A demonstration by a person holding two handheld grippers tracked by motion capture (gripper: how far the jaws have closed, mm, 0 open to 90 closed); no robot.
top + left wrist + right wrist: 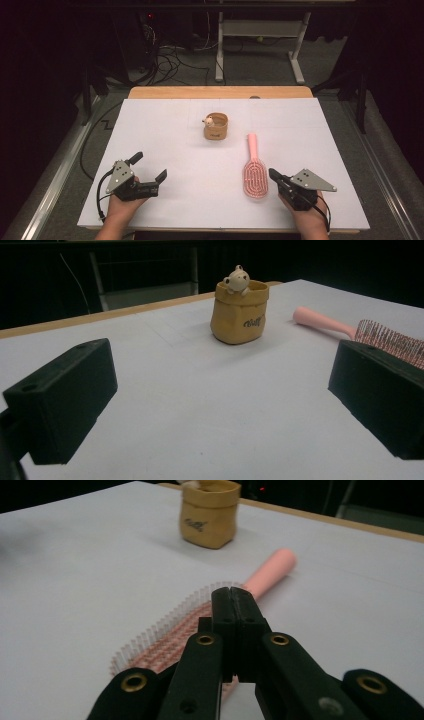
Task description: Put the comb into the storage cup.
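Note:
A pink hairbrush lies bristles up on the white table cover, right of centre, with its handle pointing away from me. A small tan pot with a little bear figure on its rim stands farther back, near the middle. My right gripper sits just right of the brush head, its jaws pressed together with nothing between them. In the right gripper view the gripper's tip is over the bristles of the brush. My left gripper rests open at the front left, and the left gripper view looks between its jaws at the pot.
The wooden table edge shows beyond the white cover. Behind the table are floor cables and a white desk frame. Bare white surface lies between the two grippers and around the pot.

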